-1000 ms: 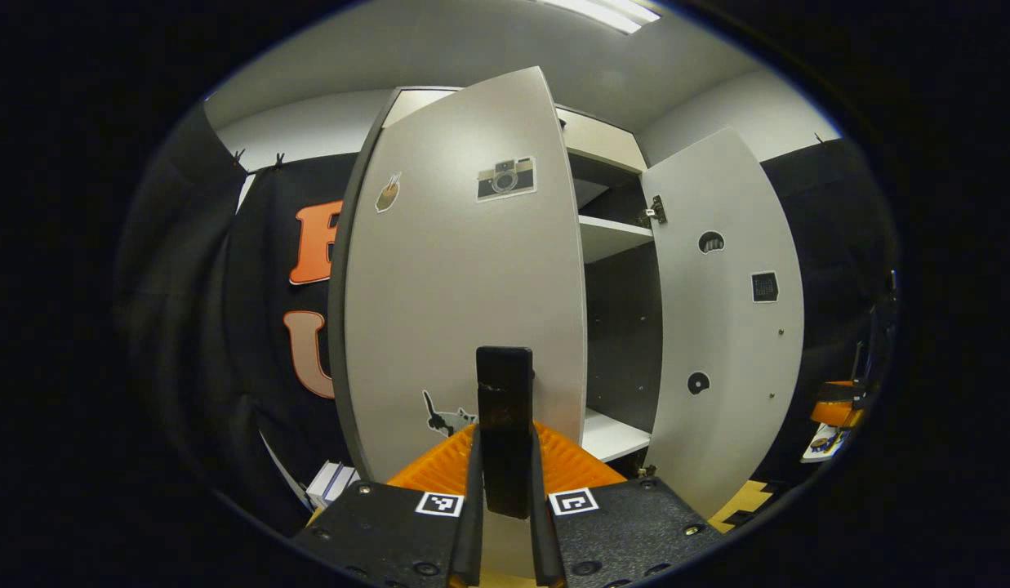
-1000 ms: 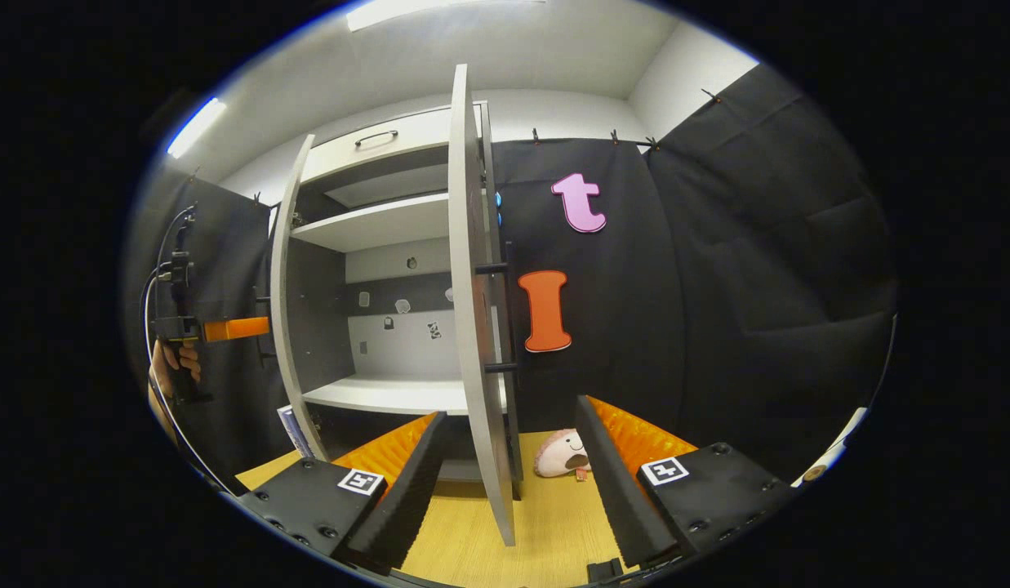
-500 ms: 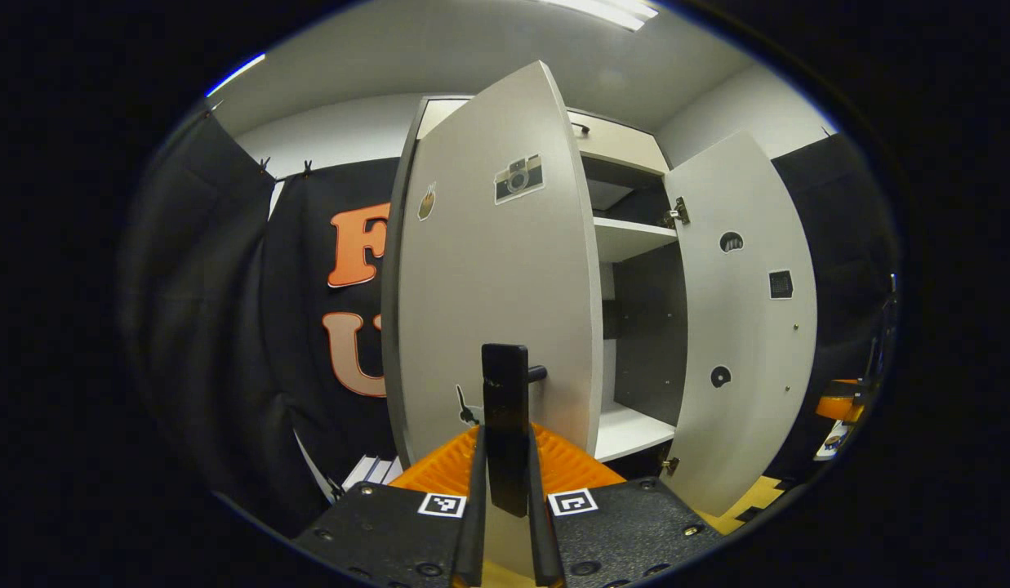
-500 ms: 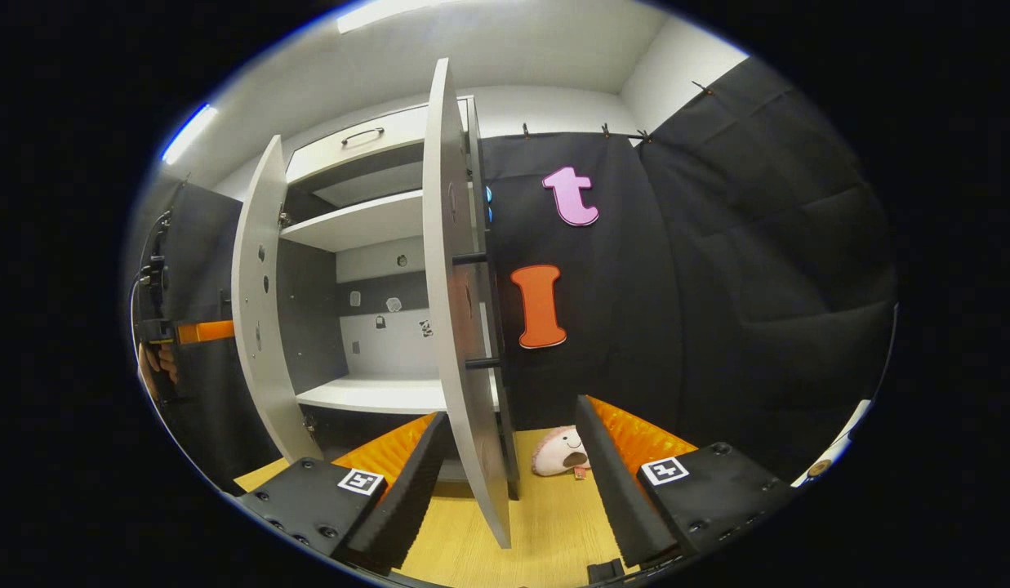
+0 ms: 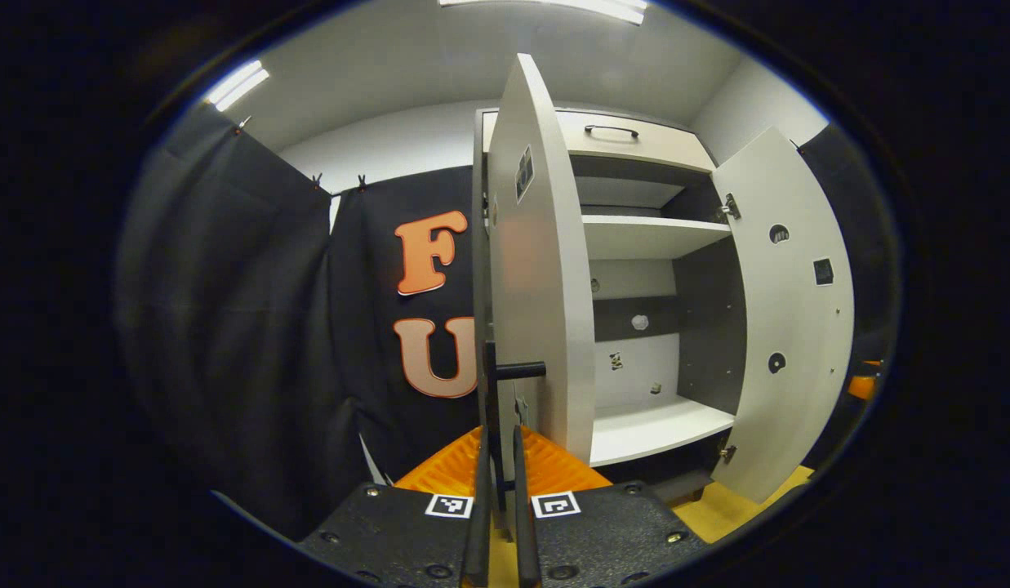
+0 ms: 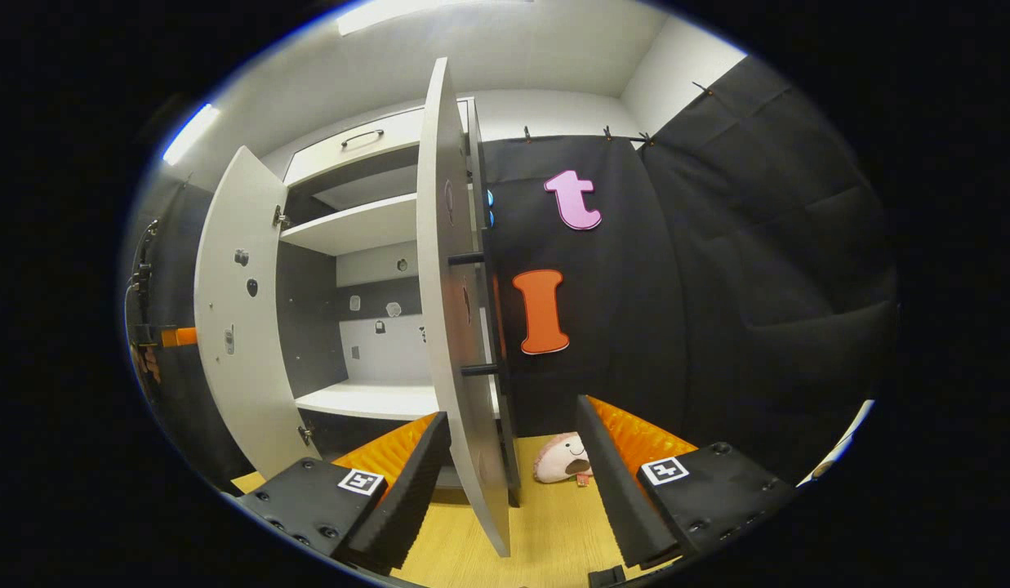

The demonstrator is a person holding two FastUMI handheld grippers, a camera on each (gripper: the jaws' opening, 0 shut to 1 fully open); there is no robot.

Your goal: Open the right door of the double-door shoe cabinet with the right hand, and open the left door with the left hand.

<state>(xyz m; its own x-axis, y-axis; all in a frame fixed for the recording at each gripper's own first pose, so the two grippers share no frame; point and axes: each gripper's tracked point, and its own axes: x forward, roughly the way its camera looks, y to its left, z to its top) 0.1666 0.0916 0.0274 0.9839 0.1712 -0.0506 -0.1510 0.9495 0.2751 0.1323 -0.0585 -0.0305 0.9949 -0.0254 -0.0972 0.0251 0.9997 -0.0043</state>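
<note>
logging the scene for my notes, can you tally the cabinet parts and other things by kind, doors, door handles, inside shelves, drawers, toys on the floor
doors: 2, left door and right door
door handles: 2
inside shelves: 2
drawers: 1
plush toys on the floor: 1
total: 8

No readable words or numbers — only picture stickers (image 5: 524,172), too small.

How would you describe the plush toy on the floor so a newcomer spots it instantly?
Start at the shoe cabinet with both doors swung open. Look past the edge-on right door to the wooden floor by the black cloth wall. The plush toy lies there: pinkish, rounded, with a smiling face, the only soft item on the floor.
</note>
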